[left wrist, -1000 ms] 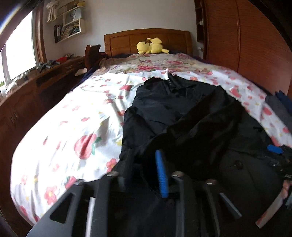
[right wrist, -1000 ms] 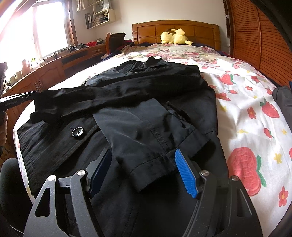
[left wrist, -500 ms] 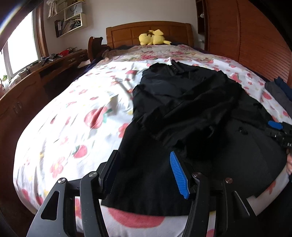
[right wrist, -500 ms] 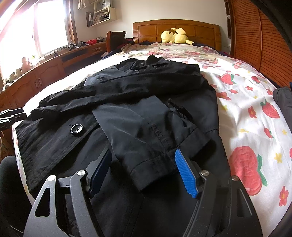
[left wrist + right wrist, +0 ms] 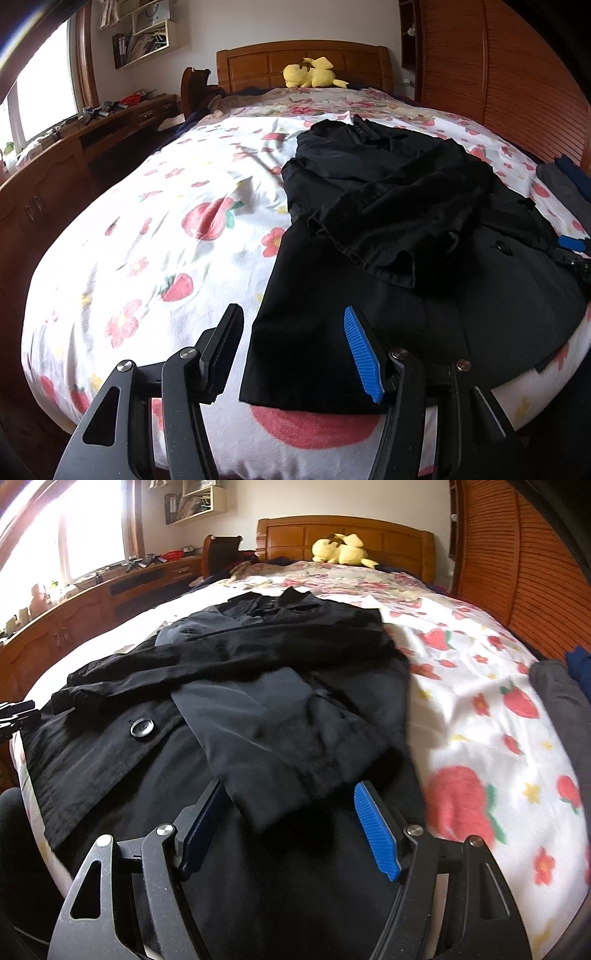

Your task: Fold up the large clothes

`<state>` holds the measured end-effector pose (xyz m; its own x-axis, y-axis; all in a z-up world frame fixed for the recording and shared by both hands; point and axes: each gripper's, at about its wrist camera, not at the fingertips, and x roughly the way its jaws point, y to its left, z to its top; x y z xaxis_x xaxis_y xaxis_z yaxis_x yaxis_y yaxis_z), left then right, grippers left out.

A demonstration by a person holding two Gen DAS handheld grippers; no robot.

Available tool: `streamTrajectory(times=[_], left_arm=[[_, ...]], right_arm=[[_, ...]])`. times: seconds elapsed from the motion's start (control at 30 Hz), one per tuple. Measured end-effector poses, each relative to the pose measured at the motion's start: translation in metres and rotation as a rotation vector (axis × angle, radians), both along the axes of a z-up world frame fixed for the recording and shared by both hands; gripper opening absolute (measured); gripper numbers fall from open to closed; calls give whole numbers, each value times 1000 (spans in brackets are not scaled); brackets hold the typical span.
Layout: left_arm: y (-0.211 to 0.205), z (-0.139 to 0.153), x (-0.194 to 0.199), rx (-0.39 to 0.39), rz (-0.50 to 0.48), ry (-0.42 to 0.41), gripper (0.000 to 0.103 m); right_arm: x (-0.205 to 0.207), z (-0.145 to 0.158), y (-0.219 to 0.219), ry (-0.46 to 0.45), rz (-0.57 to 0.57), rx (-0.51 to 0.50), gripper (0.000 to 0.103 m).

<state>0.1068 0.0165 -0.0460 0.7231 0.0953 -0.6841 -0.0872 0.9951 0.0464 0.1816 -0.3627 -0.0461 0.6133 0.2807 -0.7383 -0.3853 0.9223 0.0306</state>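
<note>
- Both tools gape, gripping nothing: the left gripper (image 5: 293, 350) hangs over the near hem corner of the black coat (image 5: 406, 221); the right gripper (image 5: 290, 825) hovers above a folded sleeve (image 5: 280, 731).
- The coat lies ahead of both on the floral bed (image 5: 147, 240), sleeves crossed inward.
- A good fold likely needs each gripper pinching one hem corner fully, then lifting evenly toward the collar (image 5: 280, 600).

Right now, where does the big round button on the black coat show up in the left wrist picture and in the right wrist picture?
Left wrist view: the round dark button sits far right, mid-height, on the black coat.
Right wrist view: the same button sits left of centre, shiny, beside the folded sleeve.
Shared landmark: the yellow plush toy against the wooden headboard, top centre in both.
</note>
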Motion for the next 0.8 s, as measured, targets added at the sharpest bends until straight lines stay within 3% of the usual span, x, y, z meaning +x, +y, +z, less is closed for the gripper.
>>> streamTrajectory(times=[0.17,0.33,0.47,0.8], left_arm=[[7,-7,-4,16,-5,23,59],[17,-11,-11,-16,-11,24,59],[22,-14,-15,-40,-4,18,63],[27,-12,-24,-59,6,28,70]], right_arm=[[-25,2,-33,32,-66,-48,73],[-38,2,-53,84,-103,-48,73],[-46,7,-49,112,-70,-24,66],[-60,16,-35,142,-16,11,65]])
